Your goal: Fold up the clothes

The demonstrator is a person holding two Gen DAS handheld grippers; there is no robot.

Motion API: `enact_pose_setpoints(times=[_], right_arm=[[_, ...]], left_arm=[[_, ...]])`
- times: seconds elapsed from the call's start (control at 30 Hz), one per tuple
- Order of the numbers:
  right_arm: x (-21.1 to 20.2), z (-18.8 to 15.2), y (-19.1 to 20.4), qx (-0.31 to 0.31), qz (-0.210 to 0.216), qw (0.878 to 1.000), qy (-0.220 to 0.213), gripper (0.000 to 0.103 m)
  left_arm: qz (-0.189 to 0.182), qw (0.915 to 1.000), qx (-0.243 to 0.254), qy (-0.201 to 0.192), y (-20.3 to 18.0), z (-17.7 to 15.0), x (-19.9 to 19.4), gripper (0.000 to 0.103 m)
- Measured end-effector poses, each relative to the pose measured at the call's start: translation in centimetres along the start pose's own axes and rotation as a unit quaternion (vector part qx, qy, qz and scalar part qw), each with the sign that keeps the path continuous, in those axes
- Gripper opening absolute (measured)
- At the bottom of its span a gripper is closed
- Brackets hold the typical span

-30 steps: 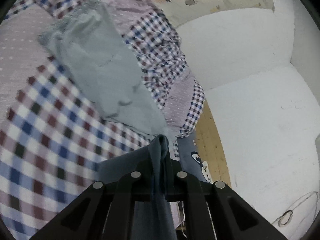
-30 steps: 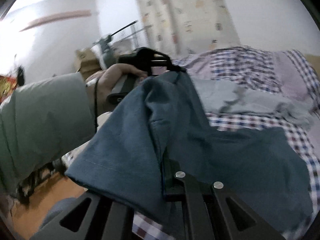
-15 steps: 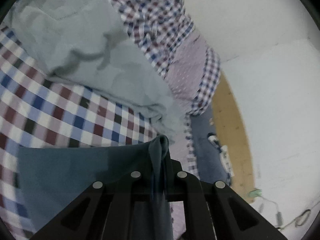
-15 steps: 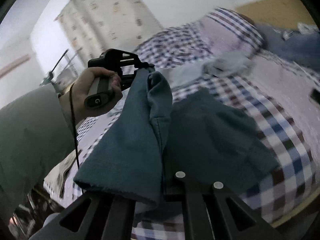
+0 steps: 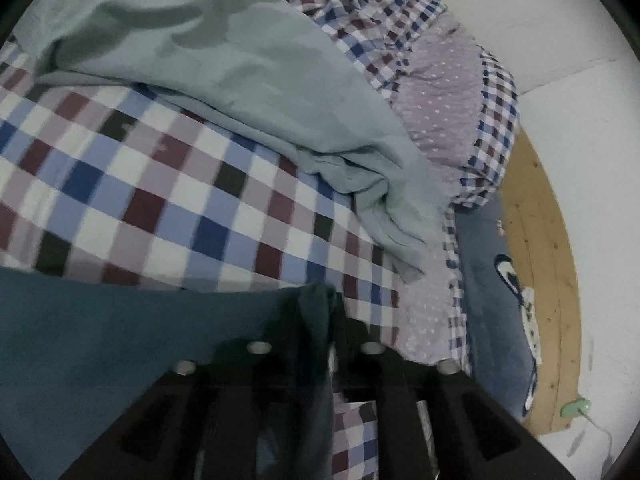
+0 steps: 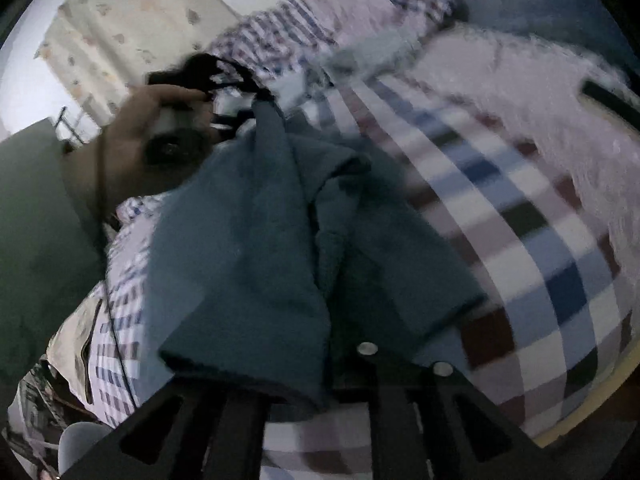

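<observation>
A dark blue garment [image 5: 100,340] lies spread over the checked bedcover [image 5: 160,200], and one bunched corner of it stands between my left gripper's [image 5: 316,300] fingers. Those jaws are opening and stand apart around the cloth. In the right wrist view the same blue garment [image 6: 248,240] stretches from the left gripper [image 6: 224,80], held in a hand [image 6: 132,148], down to my right gripper [image 6: 332,320]. The right jaws are starting to open with a fold still pinched between them; cloth covers the left finger. A grey garment [image 5: 260,80] lies crumpled further up the bed.
A lilac dotted pillow [image 5: 440,120] with a checked border sits at the bed's head. Beside it lies a blue printed blanket [image 5: 488,300] against a wooden strip [image 5: 540,240] and a white wall. A green sleeve [image 6: 36,220] and a patterned curtain [image 6: 120,20] are at the left.
Both grippers have come down towards the bed with the blue garment, which now lies lower on the checked cover. The left fingers have spread apart. The right view has rolled.
</observation>
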State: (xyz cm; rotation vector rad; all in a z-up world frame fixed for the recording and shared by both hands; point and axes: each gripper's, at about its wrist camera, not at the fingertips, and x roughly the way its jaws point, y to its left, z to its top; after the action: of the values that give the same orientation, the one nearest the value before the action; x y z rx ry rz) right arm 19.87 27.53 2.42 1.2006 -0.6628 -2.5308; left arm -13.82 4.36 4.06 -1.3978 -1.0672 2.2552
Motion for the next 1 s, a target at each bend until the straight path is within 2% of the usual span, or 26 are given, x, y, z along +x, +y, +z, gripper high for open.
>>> enact_pose_setpoints(times=[0.03, 0.07, 0.13, 0.2, 0.33, 0.4, 0.47, 0.57, 0.6, 0.73, 0.83, 0.9, 1.0], right_arm=[[-0.4, -0.1, -0.6, 0.009, 0.0, 1.0, -0.004, 0.011], [-1.0, 0.0, -1.0, 0.013, -0.004, 1.0, -0.012, 0.015], [-2.2, 0.1, -1.8, 0.022, -0.011, 0.999, -0.03, 0.02], [-3.3, 0.2, -2.6, 0.035, -0.023, 0.998, -0.05, 0.027], [-4.8, 0.1, -4.6, 0.073, -0.05, 0.994, -0.069, 0.03], [-5.5, 0.4, -5.2, 0.076, -0.075, 0.991, -0.08, 0.03], [-5.7, 1.2, -5.2, 0.062, -0.08, 0.991, -0.086, 0.03], [-6.0, 2.6, -5.0, 0.038, -0.085, 0.991, -0.094, 0.031], [-5.7, 3.2, -4.5, 0.023, -0.079, 0.992, -0.094, 0.034], [-4.2, 6.6, -2.2, -0.04, -0.045, 0.994, -0.091, 0.042], [-2.2, 10.1, 0.1, -0.084, -0.02, 0.993, -0.077, 0.046], [-0.1, 12.3, 1.3, -0.095, 0.002, 0.994, -0.06, 0.046], [3.9, 15.8, 3.3, -0.116, 0.025, 0.992, -0.03, 0.046]], left_arm=[[-0.022, 0.9997, 0.011, -0.007, -0.3, 0.0, -0.5, 0.066], [-0.043, 0.9987, 0.025, -0.015, -0.6, 0.1, -1.2, 0.076], [-0.064, 0.996, 0.052, -0.034, -0.9, 0.0, -3.1, 0.08], [-0.067, 0.9931, 0.077, -0.056, -0.7, -0.3, -5.3, 0.083], [-0.035, 0.9888, 0.119, -0.083, 2.2, -1.5, -9.7, 0.085], [-0.013, 0.9867, 0.134, -0.091, 4.1, -2.1, -11.7, 0.085], [0.005, 0.9843, 0.144, -0.102, 6.6, -2.6, -13.8, 0.085], [-0.001, 0.9863, 0.129, -0.103, 10.0, -3.1, -15.5, 0.085], [-0.01, 0.9877, 0.118, -0.102, 11.2, -3.3, -15.8, 0.085], [-0.068, 0.9887, 0.075, -0.111, 14.9, -4.3, -16.4, 0.085], [-0.082, 0.9897, 0.071, -0.093, 14.9, -3.8, -15.6, 0.085], [-0.081, 0.9887, 0.084, -0.094, 14.4, -3.5, -15.2, 0.085], [-0.07, 0.9904, 0.072, -0.095, 15.2, -2.7, -14.4, 0.084]])
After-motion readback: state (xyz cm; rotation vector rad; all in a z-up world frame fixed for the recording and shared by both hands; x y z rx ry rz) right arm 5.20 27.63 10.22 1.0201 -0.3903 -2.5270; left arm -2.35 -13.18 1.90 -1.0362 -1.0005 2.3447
